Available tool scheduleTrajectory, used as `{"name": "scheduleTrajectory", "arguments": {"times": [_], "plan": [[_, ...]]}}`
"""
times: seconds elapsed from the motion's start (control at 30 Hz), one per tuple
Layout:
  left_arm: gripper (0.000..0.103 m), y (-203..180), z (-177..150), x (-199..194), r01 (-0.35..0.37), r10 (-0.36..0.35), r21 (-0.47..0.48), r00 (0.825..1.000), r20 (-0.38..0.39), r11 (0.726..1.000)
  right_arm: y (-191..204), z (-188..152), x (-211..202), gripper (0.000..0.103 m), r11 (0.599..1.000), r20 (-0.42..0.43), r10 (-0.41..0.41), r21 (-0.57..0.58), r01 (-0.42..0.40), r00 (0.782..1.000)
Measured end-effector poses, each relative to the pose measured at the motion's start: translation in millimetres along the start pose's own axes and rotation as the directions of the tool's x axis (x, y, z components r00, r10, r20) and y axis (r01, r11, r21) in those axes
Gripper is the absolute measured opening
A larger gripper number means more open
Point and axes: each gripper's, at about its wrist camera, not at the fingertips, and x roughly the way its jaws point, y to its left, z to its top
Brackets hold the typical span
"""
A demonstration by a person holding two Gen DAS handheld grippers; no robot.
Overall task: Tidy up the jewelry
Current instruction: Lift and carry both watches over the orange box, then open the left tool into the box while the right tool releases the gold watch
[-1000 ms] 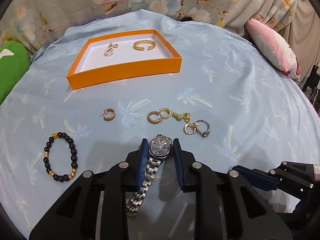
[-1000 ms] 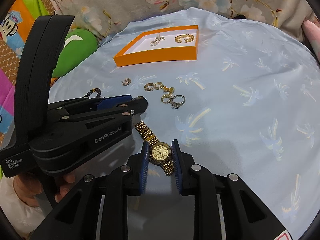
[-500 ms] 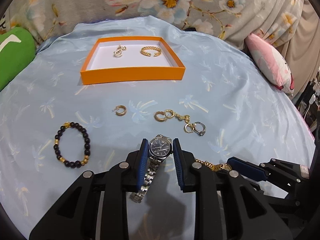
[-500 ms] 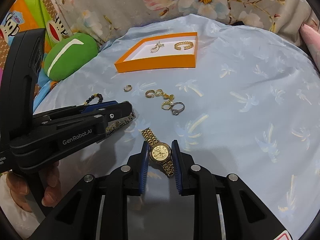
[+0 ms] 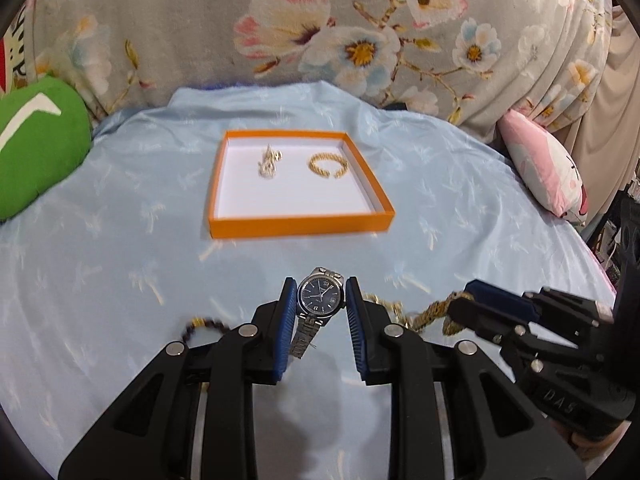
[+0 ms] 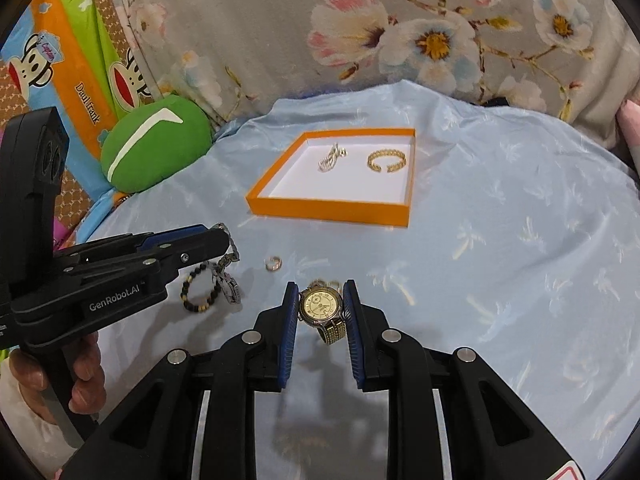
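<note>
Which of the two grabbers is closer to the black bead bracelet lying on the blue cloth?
Left. The left gripper, clamping a silver watch, hangs just above the black bead bracelet. The right gripper, clamping a gold watch, sits off to the bracelet's right.

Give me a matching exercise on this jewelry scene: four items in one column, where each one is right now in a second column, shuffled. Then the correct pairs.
Items
1. silver watch
2. gold watch
3. gold cuff bracelet
4. black bead bracelet

Places
A. lying on the blue cloth
B. clamped in the jaws of the right gripper
C. inside the orange tray
D. clamped in the jaws of the left gripper

Pairs: 1-D, 2-B, 3-C, 4-A
</note>
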Motion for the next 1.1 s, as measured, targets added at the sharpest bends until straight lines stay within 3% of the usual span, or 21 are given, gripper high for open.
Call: {"name": "scheduleTrajectory", "arguments": {"times": [0.27,0.47,0.73,1.1], "plan": [[0.024,16,74,35,-0.046,0.044,0.029,0.997,0.058,0.999,-12,81,50,0.021,0.999,0.047,-0.02,-0.04,0.022,0.999],[0.024,30,112,83,-0.064,0.063,0.01,0.996,0.071,0.998,-24,113,103,0.021,0.999,0.035,-0.024,-0.027,0.025,0.999],[0.024,46,119,153,-0.07,0.07,-0.026,0.998,-0.002,0.997,-46,116,165,0.021,1.0,-0.038,-0.025,0.017,0.026,0.999],[0.025,59,104,185,-0.094,0.09,-0.055,0.994,-0.065,0.994,-51,97,198,0.022,0.999,-0.105,-0.04,0.004,0.04,0.994]]}}
